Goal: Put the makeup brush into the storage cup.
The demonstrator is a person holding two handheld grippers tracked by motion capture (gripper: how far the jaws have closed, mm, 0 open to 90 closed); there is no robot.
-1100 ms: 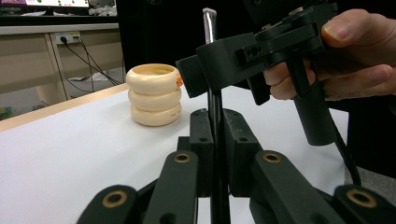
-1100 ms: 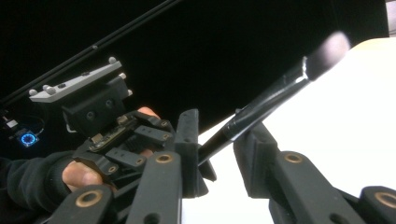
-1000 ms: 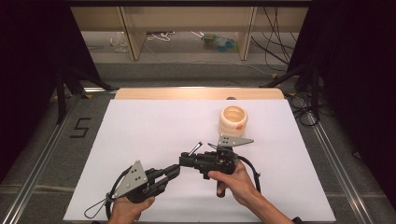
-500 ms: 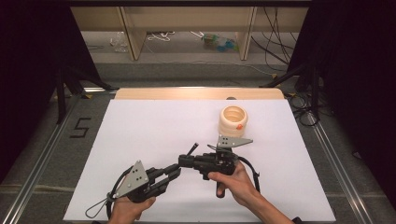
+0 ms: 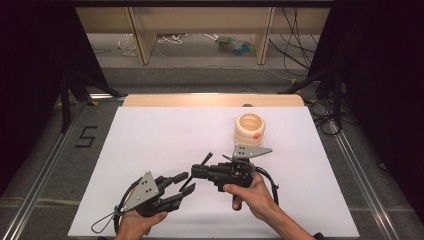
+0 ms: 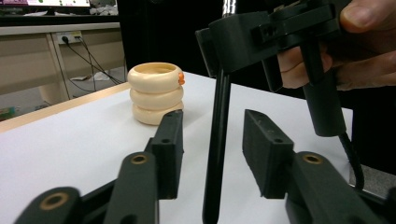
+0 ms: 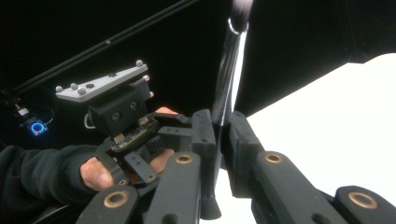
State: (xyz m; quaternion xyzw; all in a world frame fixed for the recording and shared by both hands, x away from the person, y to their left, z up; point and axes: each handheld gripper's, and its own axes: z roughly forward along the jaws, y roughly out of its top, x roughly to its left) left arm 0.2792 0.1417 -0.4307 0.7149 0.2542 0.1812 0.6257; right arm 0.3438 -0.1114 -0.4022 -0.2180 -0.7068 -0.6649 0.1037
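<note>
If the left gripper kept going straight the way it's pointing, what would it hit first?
Most likely the thin black brush held in the right gripper: in the left gripper view it stands upright between the open fingers of the left gripper. The stacked cream rings lie farther off and to one side. Depth is hard to judge.

Both grippers are black: brass-coloured screws sit behind the jaws, grey studded three-cornered plates on top, black cables trailing; dark sleeve.
</note>
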